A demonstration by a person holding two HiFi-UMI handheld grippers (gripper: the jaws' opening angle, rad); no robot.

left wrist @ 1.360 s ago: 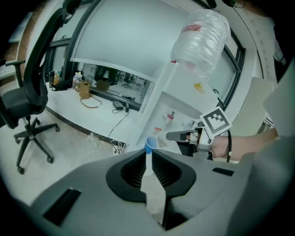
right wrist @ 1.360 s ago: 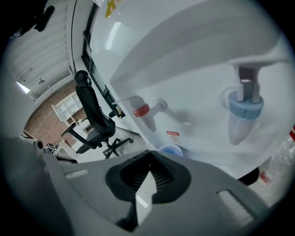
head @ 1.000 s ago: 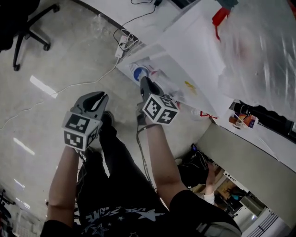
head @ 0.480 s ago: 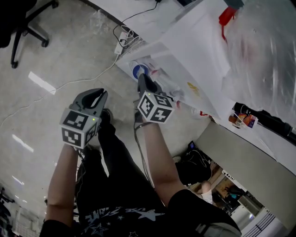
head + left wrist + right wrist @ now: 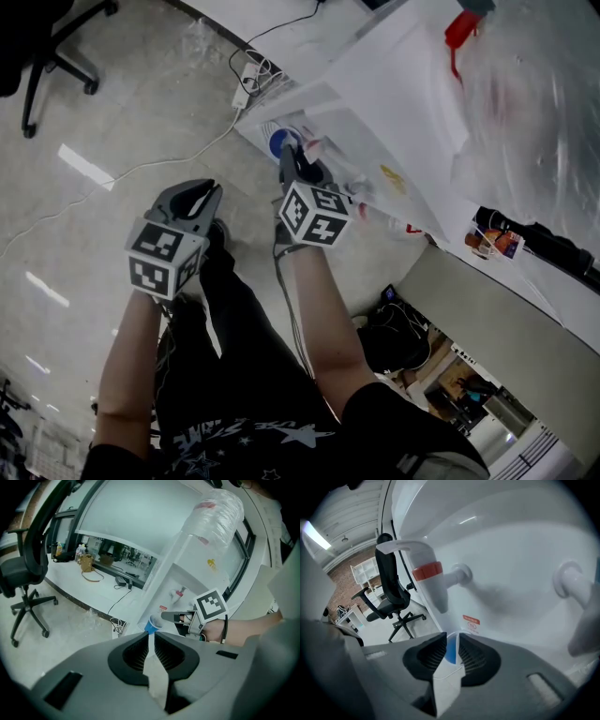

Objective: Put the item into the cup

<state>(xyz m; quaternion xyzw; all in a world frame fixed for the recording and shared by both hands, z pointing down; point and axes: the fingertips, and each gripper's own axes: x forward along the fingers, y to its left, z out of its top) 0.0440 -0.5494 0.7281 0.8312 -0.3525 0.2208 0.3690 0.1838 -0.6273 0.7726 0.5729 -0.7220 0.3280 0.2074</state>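
Gripping blue cup (image 5: 282, 146) below red-banded tap (image 5: 430, 584) — right gripper (image 5: 292, 161); left gripper (image 5: 198, 196) closed, seemingly empty.

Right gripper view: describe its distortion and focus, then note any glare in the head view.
Right gripper view: strong wide-angle bending, dark corners, the red-banded tap soft and hazy. Head view: bright streaks of glare on the floor; the plastic bag at top right is blurred.

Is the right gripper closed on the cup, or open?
Closed on it: the blue cup sits pinched between the fingers of the right gripper, near the red-banded tap.
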